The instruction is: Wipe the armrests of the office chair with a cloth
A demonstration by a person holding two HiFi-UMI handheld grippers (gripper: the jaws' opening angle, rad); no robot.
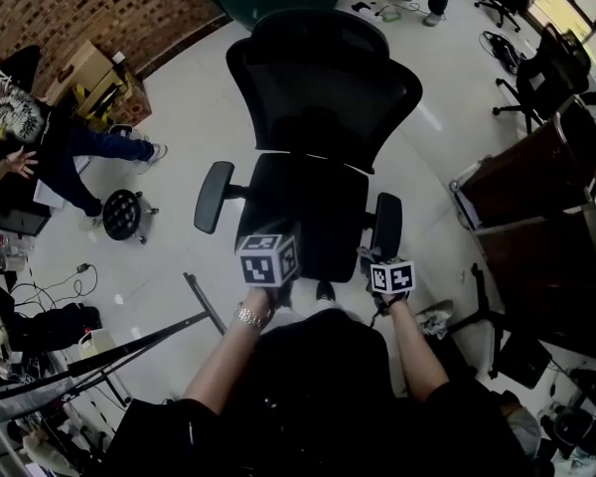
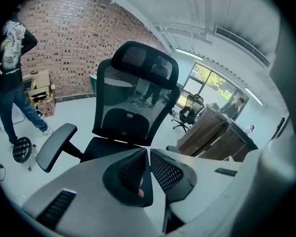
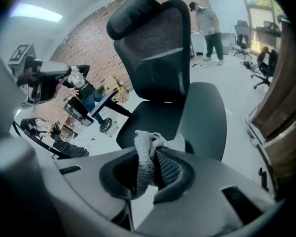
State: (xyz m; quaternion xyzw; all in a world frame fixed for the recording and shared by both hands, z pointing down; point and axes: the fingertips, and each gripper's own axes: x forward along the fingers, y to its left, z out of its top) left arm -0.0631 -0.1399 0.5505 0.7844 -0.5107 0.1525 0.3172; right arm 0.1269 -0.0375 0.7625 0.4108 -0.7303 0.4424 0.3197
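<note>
There is no tabletop here: the chair [image 1: 318, 117] stands on the pale floor, facing the person, and both hand-held grippers hang in front of its seat.

The right hand-held gripper [image 3: 148, 169] has its jaws closed on the cloth [image 3: 147, 152], a small grey knitted rag bunched between them, with a tuft poking out past the tips. It sits at the near end of the right armrest [image 3: 204, 117]. Whether the tuft touches the pad cannot be told. In the head view this gripper [image 1: 390, 278] is just short of that armrest [image 1: 386, 225].

The left hand-held gripper [image 2: 149, 169] has its jaws drawn nearly together, with only a thin slit between them and nothing held. It points at the seat and backrest, with the left armrest [image 2: 56, 147] off to its left and apart from it.

The cloth looks light, soft and limp. It will fold and drag instead of pushing, so it likely needs to be pressed flat on the pad and pulled along it. The present pinch through the bunched middle seems sound, since it leaves loose fabric ahead to do the wiping. The armrest pads look stiff and smooth. The chair rolls on casters, so a hard push may shift it; the free gripper could steady it.
</note>
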